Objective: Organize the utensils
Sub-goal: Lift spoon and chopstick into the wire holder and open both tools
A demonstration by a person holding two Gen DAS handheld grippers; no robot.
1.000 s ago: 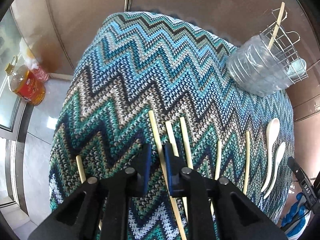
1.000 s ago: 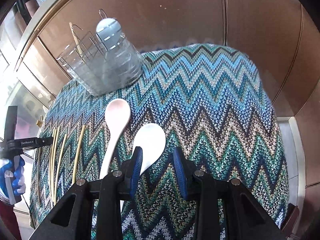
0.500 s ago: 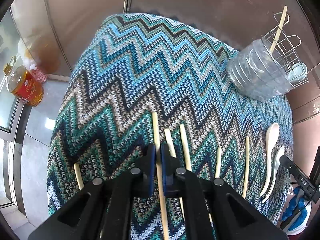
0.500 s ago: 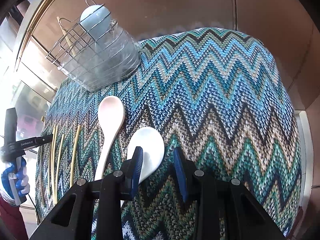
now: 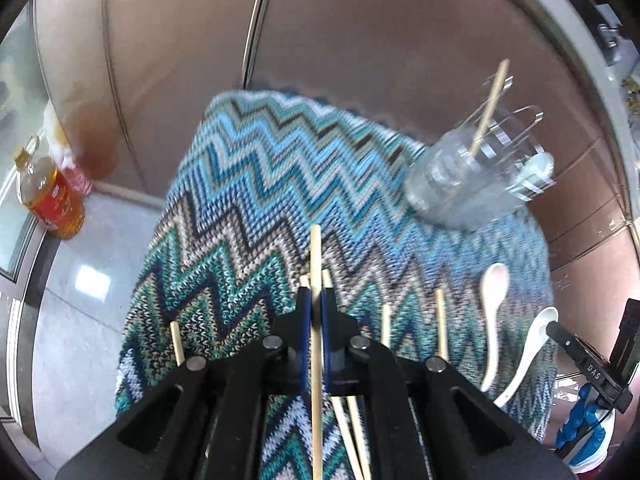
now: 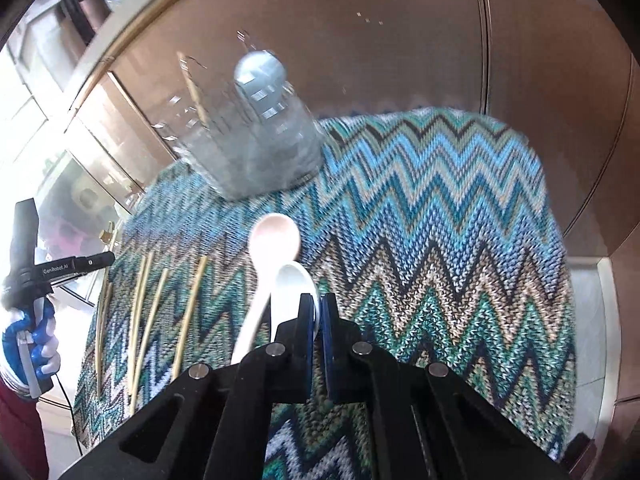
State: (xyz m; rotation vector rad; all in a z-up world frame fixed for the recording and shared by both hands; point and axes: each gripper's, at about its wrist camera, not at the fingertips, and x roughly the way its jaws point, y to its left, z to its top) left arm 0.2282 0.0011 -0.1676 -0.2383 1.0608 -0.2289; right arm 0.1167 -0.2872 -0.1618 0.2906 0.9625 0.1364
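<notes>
Left gripper clamped on chopstick above zigzag cloth

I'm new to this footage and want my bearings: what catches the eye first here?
The zigzag cloth fills both views. The left hand-held gripper pinches a chopstick and the right hand-held gripper a white spoon. At the cloth's far edge stands a wire rack holding utensils.

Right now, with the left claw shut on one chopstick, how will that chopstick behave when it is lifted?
The chopstick looks thin, straight and wooden, so probably stiff and light. The left claw pinches it partway along, with length on both sides, so it may pivot. It looks smooth, so it could slide.
</notes>
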